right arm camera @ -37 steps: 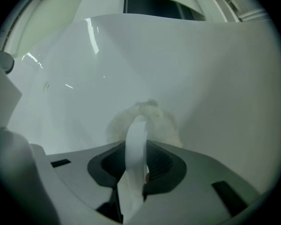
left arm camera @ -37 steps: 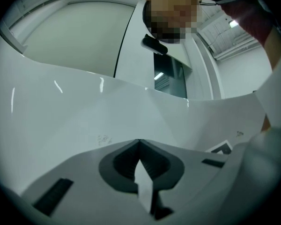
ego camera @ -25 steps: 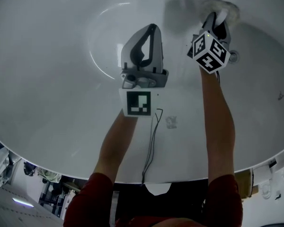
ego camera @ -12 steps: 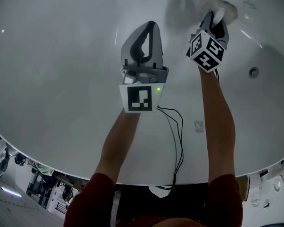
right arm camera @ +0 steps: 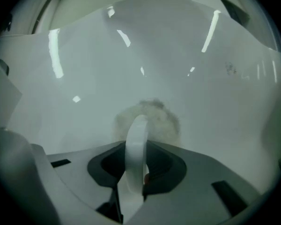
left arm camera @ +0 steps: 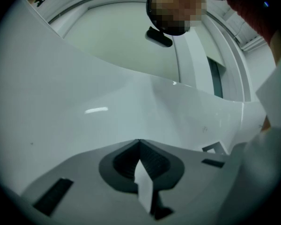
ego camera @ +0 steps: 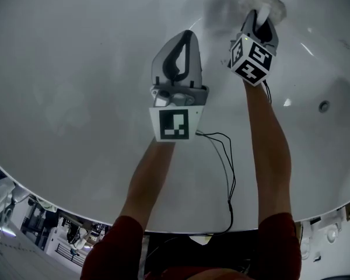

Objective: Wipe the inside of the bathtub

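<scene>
The bathtub (ego camera: 76, 69), a glossy white moulded shell, fills everything ahead of and below both tools, and its curved inner wall rises straight in front of the right gripper (ego camera: 258, 21). That gripper is clamped tight on the flat white plastic handle (right arm camera: 136, 142) of a fluffy, pale grey round cleaning pad (ego camera: 262, 3). The handle stands on edge between the jaws and runs forward along the gripper's own line. The pad therefore lies directly beyond the fingertips and looks to be resting flat against the tub wall (right arm camera: 178, 55). The left gripper (ego camera: 186, 37) hangs just beside the right one, on its left and a little nearer the person. Its jaws are closed together on nothing, and its tip points at bare tub surface (left arm camera: 84, 88). The wiping arm is plainly the right. In my judgement the stroke depends on keeping the handle's axis aimed into the wall while sweeping sideways. A small round metal drain fitting (ego camera: 324, 105) sits off to the right gripper's right and behind it. A thin black cable (ego camera: 224, 156) trails back from the left gripper.
</scene>
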